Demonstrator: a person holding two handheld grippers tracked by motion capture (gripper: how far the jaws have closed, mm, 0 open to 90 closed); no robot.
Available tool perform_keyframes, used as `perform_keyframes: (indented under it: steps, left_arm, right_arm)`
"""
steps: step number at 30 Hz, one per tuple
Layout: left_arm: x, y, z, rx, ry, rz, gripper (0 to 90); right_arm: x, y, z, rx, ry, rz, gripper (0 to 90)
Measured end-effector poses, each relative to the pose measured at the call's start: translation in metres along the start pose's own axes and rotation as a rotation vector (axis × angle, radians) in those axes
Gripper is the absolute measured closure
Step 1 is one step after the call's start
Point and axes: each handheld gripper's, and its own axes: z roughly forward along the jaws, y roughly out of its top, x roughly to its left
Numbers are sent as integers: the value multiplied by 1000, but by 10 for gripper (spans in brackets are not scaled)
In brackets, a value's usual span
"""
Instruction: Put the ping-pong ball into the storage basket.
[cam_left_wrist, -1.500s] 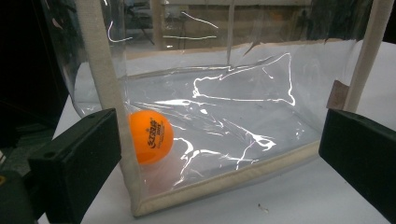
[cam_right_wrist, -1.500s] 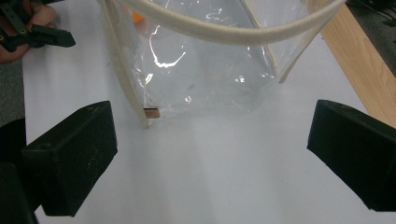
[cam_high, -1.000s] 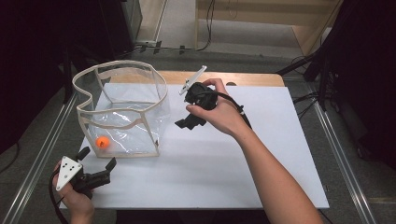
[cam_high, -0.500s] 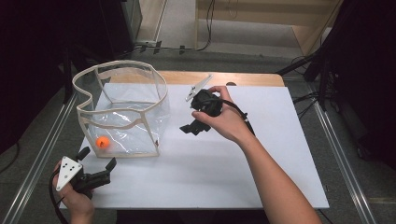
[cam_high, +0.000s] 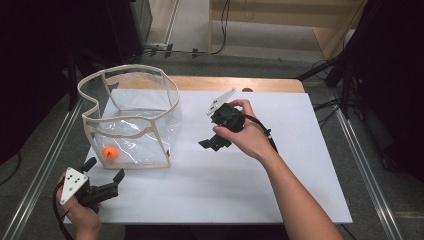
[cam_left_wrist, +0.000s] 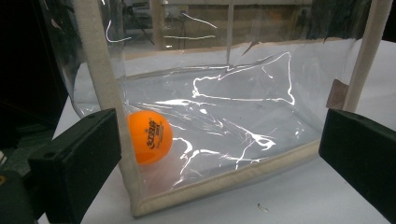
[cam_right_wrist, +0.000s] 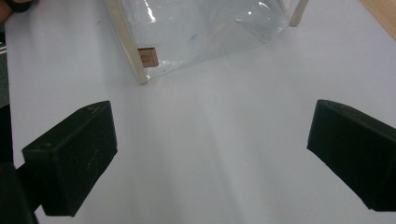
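A clear plastic bin (cam_high: 131, 116) with beige trim stands on the left part of the white table (cam_high: 280, 190). An orange ping-pong ball (cam_high: 109, 152) lies inside it, at the near left corner. My left gripper (cam_high: 105, 169) is open at the table's front left corner and faces that corner from just outside the bin. In the left gripper view the ball (cam_left_wrist: 149, 137) lies behind the clear wall, next to the left jaw of this gripper (cam_left_wrist: 217, 163). My right gripper (cam_high: 215, 142) is open over the table to the right of the bin, with nothing between its fingers (cam_right_wrist: 70, 156).
The bin's corner post with a small brown tag (cam_right_wrist: 146, 57) lies ahead of the right gripper (cam_right_wrist: 210, 154). A wooden table edge (cam_high: 260, 84) runs along the back. Metal rails (cam_high: 367, 170) flank the table, and cables (cam_high: 225, 30) lie on the floor beyond.
The right hand has brought its gripper a little toward the front of the table and lower. The left gripper, the bin and the ball have stayed put.
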Motion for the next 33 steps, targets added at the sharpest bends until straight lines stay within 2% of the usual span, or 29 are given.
perform_keyframes:
  steps: [8,18,24,33]
  left_arm:
    - [0,0,0,0,0,1,0]
    - [-1,0,0,1,0,3,0]
    - [-1,0,0,2,2,5,0]
    - [-1,0,0,1,1,6,0]
  right_arm:
    - [-2,-16,-1,-22,2,21,0]
    - [-7,-45,-2,-39,1,75,0]
    - [-4,-58,0,-54,8,85,0]
    - [-1,-74,1,-85,-18,114,0]
